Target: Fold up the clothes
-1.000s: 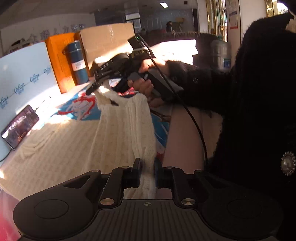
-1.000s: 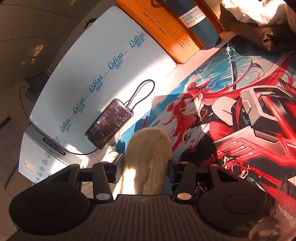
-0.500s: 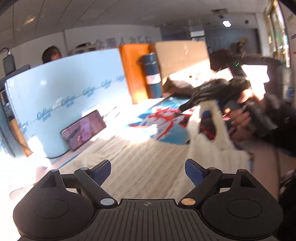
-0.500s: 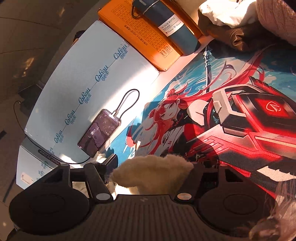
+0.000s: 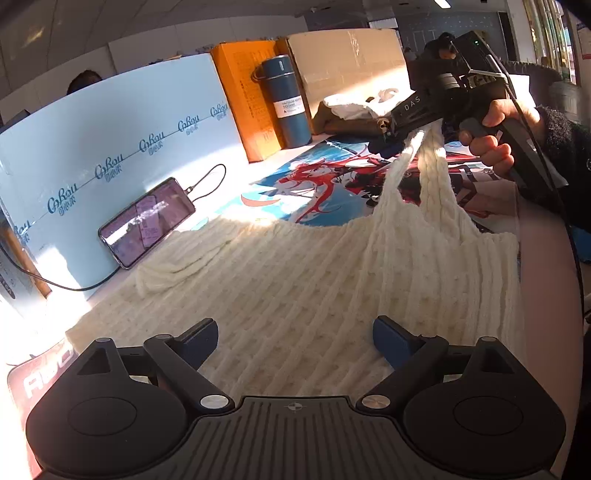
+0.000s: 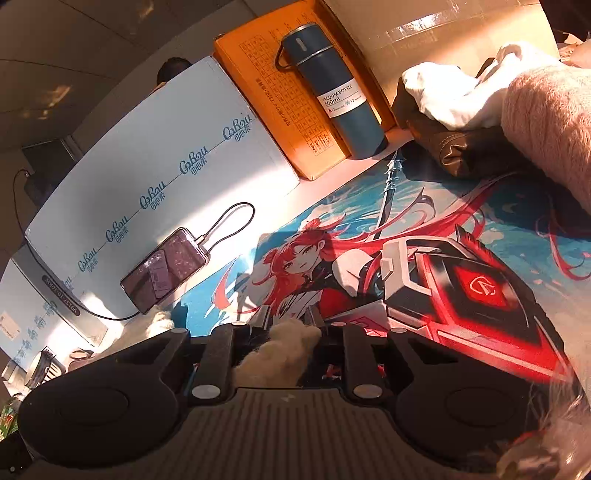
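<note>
**Sweater pinched at one strap, left claw free**

Right gripper (image 6: pixel 291 332) clamped on cream sweater (image 5: pixel 295 280), lifting a strap; left gripper (image 5: pixel 293 338) opening, nothing between pads. Sweater spread over printed mat (image 6: pixel 461 258). Beyond: phone (image 5: pixel 147 221), blue flask (image 5: pixel 286 99), orange box (image 5: pixel 240 96).

Sunlit room, ceiling light (image 5: pixel 442 2), perhaps windows (image 5: pixel 546 33)

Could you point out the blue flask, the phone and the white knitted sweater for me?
blue flask (image 6: pixel 334 92), right wrist view, on its white label.
phone (image 5: pixel 147 221), left wrist view, middle of its screen.
white knitted sweater (image 5: pixel 314 288), left wrist view, on the flat spread part.
</note>
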